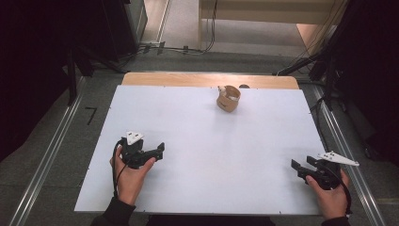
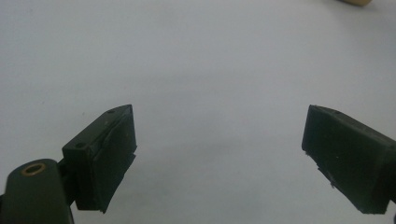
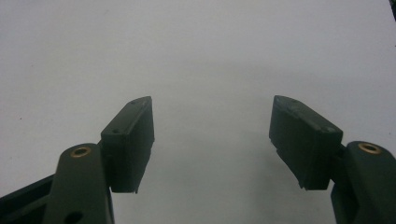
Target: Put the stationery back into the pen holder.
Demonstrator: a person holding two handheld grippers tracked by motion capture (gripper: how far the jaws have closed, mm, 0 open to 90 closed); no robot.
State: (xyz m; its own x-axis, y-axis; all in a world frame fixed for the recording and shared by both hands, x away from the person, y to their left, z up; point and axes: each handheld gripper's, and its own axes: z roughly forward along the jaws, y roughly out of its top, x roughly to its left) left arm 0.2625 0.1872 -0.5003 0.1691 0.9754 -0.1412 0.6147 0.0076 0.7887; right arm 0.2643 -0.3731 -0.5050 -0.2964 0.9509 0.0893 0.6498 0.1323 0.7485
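Note:
A tan, ring-shaped roll (image 1: pixel 228 98) with a white label lies near the far edge of the white table top (image 1: pixel 202 150); its edge shows as the tan roll (image 2: pixel 355 2) at the top of the left gripper view. My left gripper (image 1: pixel 160 149) rests at the near left, held in a hand, jaws spread wide with nothing between them. In its own view the left gripper (image 2: pixel 219 135) looks over bare white surface. My right gripper (image 1: pixel 295 167) sits at the near right, also open and empty. The right gripper (image 3: pixel 212 121) faces bare table in its own view.
A strip of bare wood (image 1: pixel 179 79) runs along the table's far edge. Metal rails (image 1: pixel 51 155) flank the table on both sides. Cables (image 1: pixel 169 47) lie on the floor beyond, with dark stands (image 1: pixel 70 70) at the back left and right.

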